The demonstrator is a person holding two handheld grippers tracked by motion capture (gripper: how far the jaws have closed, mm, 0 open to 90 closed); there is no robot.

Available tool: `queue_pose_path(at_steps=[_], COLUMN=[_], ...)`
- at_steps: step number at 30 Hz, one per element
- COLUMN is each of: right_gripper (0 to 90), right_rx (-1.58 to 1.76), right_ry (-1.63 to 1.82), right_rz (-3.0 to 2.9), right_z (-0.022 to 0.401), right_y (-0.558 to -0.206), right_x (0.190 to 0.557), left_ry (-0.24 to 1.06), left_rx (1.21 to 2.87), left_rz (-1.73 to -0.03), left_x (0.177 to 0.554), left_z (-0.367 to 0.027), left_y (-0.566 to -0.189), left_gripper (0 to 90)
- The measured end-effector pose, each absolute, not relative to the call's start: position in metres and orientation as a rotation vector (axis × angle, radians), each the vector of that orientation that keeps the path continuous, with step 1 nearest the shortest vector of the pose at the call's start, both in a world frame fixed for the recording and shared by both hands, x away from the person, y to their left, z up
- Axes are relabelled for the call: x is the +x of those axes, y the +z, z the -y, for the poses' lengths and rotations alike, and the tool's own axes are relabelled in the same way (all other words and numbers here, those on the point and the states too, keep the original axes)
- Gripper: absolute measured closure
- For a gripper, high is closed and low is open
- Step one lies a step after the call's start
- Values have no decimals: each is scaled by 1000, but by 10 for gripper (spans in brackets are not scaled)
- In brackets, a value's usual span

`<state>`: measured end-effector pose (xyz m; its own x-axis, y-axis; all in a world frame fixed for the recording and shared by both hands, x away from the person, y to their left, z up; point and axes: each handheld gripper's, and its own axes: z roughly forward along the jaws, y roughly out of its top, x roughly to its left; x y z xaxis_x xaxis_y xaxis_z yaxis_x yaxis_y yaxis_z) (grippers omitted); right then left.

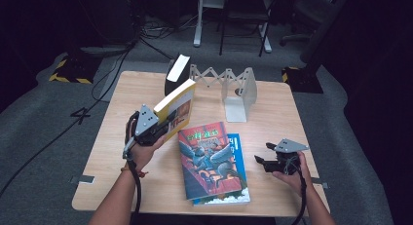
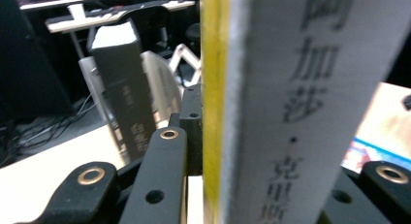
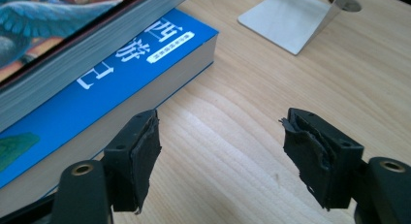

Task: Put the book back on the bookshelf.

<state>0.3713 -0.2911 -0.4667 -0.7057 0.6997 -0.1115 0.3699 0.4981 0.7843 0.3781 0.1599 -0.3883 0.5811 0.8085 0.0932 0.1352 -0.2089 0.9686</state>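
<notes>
My left gripper [image 1: 163, 121] is shut on a yellow-covered book [image 1: 177, 105] and holds it upright above the table's left half. In the left gripper view its white spine [image 2: 300, 112] with dark characters stands between the black jaws. A dark book [image 1: 176, 71] stands upright at the left end of a white folding bookend rack [image 1: 238, 88]; it appears again as the dark book [image 2: 123, 93] behind the jaws. Two books lie stacked flat, a colourful red one [image 1: 209, 159] on a blue one [image 1: 238, 149]. My right gripper [image 1: 263, 161] hangs open just right of the blue book [image 3: 121, 73], nothing between its pads [image 3: 143, 156].
The wooden table [image 1: 136, 96] sits on grey carpet, with cables, chair legs and a desk frame in the dark behind it. The rack's flat metal foot [image 3: 286, 20] rests on bare wood ahead of my right gripper [image 3: 228, 156].
</notes>
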Motion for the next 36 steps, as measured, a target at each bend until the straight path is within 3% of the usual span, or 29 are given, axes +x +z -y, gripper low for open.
queue_pose_path(at_steps=[14, 36], right_gripper=[295, 300], right_rx=[881, 850], right_ry=[1040, 1013], right_rz=[-2354, -2371], right_z=[286, 284], right_y=[-473, -476], right_x=[372, 370], left_ry=[812, 811], left_rx=[1734, 1648], left_rz=[-878, -1057], left_x=[414, 459], left_z=[-143, -126], left_y=[-402, -417], left_gripper=[751, 751])
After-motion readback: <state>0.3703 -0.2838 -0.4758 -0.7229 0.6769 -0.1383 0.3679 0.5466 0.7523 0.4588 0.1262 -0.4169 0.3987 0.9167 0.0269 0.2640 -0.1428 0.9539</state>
